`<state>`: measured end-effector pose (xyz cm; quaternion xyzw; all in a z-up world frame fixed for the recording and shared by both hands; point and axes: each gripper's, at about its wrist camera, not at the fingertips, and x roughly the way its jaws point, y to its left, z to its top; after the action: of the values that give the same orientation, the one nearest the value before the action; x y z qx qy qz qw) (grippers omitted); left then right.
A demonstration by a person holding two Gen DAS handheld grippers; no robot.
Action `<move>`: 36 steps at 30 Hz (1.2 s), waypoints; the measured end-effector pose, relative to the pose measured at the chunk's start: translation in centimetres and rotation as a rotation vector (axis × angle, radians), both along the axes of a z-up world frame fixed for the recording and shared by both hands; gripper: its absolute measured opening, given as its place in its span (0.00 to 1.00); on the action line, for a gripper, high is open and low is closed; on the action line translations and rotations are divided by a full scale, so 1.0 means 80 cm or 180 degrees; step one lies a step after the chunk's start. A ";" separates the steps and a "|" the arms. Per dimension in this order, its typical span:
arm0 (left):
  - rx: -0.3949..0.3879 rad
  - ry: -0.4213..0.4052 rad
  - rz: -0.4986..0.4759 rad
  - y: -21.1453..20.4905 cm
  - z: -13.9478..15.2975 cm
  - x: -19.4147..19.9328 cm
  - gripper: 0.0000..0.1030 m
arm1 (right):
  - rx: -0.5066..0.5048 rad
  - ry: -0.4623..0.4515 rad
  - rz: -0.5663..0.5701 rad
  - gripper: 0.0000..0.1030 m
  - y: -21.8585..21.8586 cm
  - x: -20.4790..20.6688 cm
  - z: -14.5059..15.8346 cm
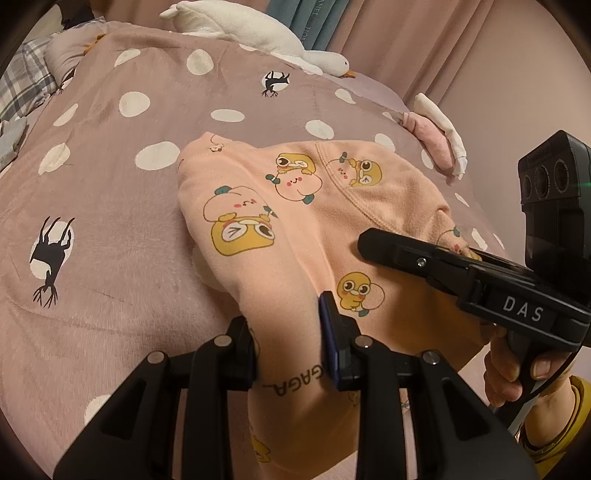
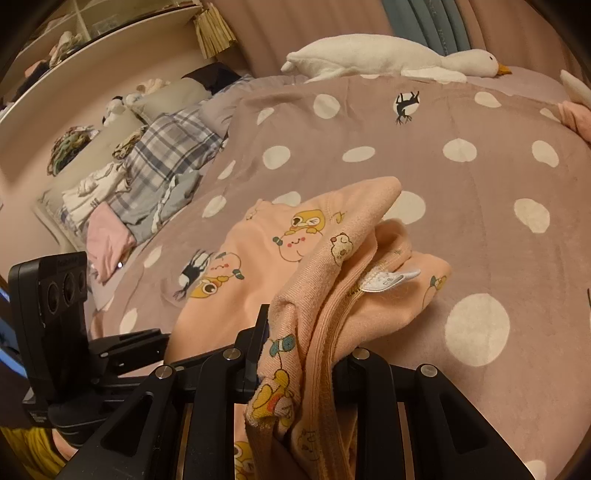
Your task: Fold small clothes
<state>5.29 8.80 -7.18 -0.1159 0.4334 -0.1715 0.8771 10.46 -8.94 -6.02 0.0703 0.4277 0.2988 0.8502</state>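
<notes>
A small peach garment (image 1: 295, 206) printed with yellow cartoon ducks lies bunched on the polka-dot blanket (image 1: 122, 192). My left gripper (image 1: 288, 343) is shut on a fold of it near the bottom edge. My right gripper (image 2: 299, 354) is shut on the ribbed waistband end of the same peach garment (image 2: 295, 236), with a white label showing. The right gripper also shows in the left wrist view (image 1: 443, 262) over the garment's right side. The left gripper shows at the left edge of the right wrist view (image 2: 122, 343).
A white plush goose (image 1: 258, 33) lies at the bed's far edge. Folded pink and white clothes (image 1: 439, 136) sit at the right. A plaid quilt with piled clothes (image 2: 155, 166) lies at the left, below a curved shelf. Pink curtains hang behind.
</notes>
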 end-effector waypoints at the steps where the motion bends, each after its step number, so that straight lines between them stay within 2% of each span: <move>1: -0.0002 0.0008 0.0002 0.001 -0.001 0.002 0.28 | 0.0000 0.0005 0.0002 0.25 0.001 0.001 -0.001; 36: 0.0026 0.0090 0.0009 0.003 -0.013 0.042 0.28 | 0.0047 0.0078 -0.0061 0.25 0.002 0.038 -0.016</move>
<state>8.65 9.07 -8.23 -0.1153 0.4464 -0.1668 0.8716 13.51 -8.81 -7.28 0.0842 0.4351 0.2928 0.8473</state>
